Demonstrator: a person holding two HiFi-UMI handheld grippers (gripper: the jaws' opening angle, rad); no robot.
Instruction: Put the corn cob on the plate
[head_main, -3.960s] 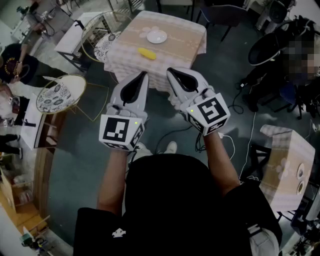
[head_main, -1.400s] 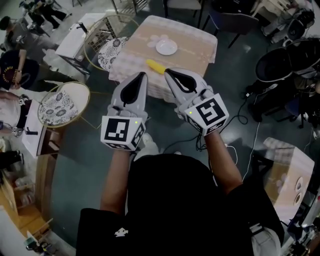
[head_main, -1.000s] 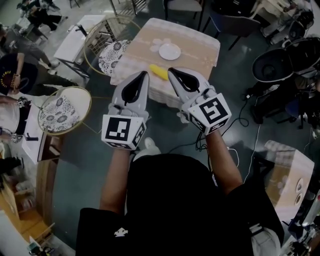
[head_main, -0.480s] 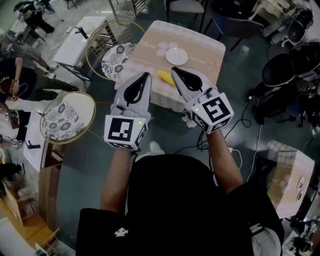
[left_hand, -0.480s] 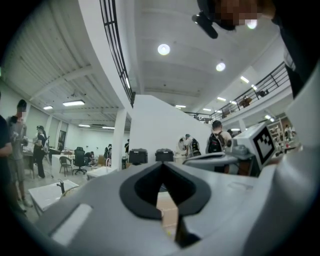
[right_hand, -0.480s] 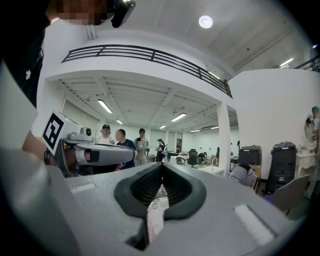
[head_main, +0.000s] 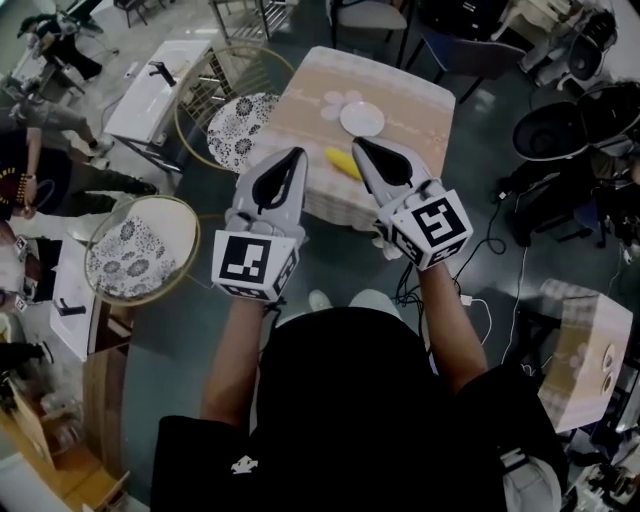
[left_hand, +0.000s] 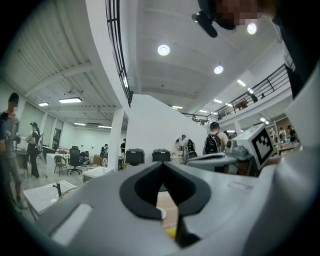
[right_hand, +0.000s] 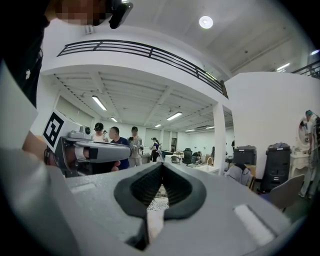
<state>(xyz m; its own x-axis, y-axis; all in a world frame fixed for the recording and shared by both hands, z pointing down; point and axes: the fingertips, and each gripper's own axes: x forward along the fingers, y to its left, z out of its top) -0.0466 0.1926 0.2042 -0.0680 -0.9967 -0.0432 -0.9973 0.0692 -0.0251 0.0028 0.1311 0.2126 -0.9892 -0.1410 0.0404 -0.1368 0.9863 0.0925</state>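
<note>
Head view dim; gripper views fisheye w/ bright ceiling lights.

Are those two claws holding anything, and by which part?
Nothing is held. The left claw and right claw are both shut and empty; the corn cob lies on the table beyond them.

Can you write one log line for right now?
stage: before grasp | left gripper: shut, empty | right gripper: shut, empty | corn cob: on table, near plate, not on it
</note>
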